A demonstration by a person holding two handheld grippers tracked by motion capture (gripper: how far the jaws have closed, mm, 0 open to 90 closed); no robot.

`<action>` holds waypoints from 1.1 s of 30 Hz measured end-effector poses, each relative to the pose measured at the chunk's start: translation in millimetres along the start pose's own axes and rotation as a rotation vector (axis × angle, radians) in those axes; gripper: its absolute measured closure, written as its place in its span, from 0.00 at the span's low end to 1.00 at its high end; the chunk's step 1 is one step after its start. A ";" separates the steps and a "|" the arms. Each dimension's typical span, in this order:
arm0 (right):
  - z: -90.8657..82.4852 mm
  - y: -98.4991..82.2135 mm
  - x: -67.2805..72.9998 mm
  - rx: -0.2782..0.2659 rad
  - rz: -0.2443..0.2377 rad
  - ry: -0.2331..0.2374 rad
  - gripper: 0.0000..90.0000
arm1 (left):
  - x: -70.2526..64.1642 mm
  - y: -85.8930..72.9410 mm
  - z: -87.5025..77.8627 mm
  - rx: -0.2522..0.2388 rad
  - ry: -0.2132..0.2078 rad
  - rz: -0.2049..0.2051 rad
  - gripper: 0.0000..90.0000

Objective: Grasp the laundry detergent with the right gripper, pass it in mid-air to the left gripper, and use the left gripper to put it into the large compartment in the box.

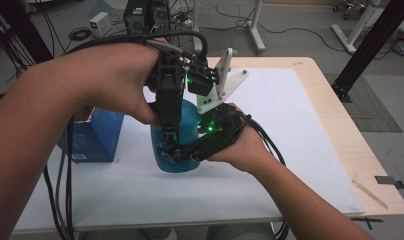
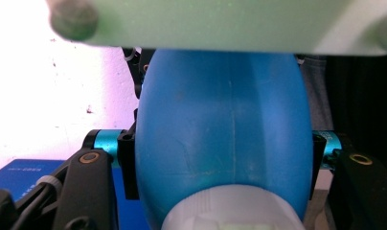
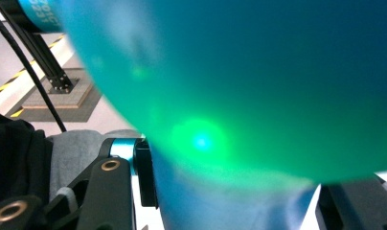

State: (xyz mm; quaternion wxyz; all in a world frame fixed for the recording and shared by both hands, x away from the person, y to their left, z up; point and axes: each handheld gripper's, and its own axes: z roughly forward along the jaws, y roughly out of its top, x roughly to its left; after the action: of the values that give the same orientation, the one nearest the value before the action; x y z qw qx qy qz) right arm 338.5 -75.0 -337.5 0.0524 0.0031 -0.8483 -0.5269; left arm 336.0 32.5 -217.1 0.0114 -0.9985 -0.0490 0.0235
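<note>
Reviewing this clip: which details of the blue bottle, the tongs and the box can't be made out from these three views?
- Blue bottle, high view: its top sits behind the left tongs and the hand.
- Right tongs, right gripper view: the bottle, blurred and close to the lens, covers their tips.
- White cap, left gripper view: cut off by the bottom edge.
- Blue box, high view: forearm covers part; label too small to read.

Smooth matt blue plastic bottle (image 2: 220, 124), pale wood-grain table (image 1: 335, 125), glossy blue cardboard box (image 1: 97, 135)

Both grippers clamp the blue bottle (image 1: 176, 145): left gripper (image 1: 168, 131) from above, right gripper (image 1: 176, 152) low at its side.
</note>
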 end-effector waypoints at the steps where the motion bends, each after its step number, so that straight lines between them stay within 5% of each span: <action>1: 0.1 0.1 0.0 -0.001 -0.001 0.003 0.50 | -0.7 0.3 -0.3 0.003 -0.002 -0.003 0.43; 5: 0.1 -0.2 0.0 -0.005 -0.002 0.020 0.48 | -1.1 0.3 -0.9 -0.001 -0.006 0.006 0.43; 10: -1.8 -2.0 -2.2 0.007 0.020 0.064 0.31 | -3.0 -0.5 -1.9 -0.021 -0.005 0.000 0.43; 18: -11.0 -5.6 -3.8 0.066 0.044 0.016 0.15 | -4.3 0.0 -3.2 -0.013 -0.006 0.009 0.43; 26: -26.4 -7.9 -7.5 0.062 0.058 -0.040 0.14 | -4.3 -1.9 -5.8 -0.006 0.002 0.000 0.43; 33: -34.9 -9.3 -7.7 0.074 0.060 -0.036 0.03 | -1.2 -6.2 -8.6 -0.005 0.009 -0.015 0.43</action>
State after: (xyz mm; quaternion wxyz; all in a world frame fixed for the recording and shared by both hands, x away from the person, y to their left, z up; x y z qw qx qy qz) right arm 348.9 -109.9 -331.1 0.0527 -0.0298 -0.8678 -0.4933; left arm 334.6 38.4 -208.2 0.0093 -0.9982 -0.0566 0.0189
